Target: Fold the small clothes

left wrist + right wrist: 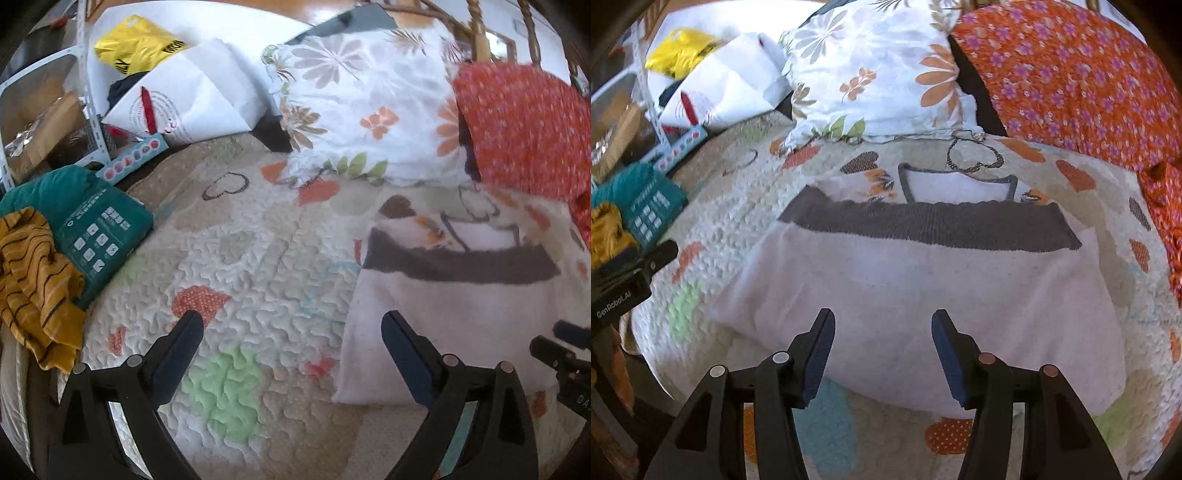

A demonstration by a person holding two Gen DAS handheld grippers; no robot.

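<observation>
A small white garment (905, 291) with a dark grey band and a grey-trimmed neck lies flat, folded, on the quilted bedspread (731, 192). It shows at the right of the left wrist view (454, 314). My right gripper (882, 325) is open and empty, its fingers hovering over the garment's near edge. My left gripper (291, 325) is open wide and empty over the quilt (240, 277), its right finger (402, 354) by the garment's left edge. The right gripper's body shows at the far right of the left wrist view (565, 358).
A floral pillow (875, 74) and an orange flowered pillow (1071, 81) lie at the back. A teal package (96, 225) and a crumpled mustard striped garment (33, 284) sit at the left bed edge. White and yellow bags (177, 85) lie beyond.
</observation>
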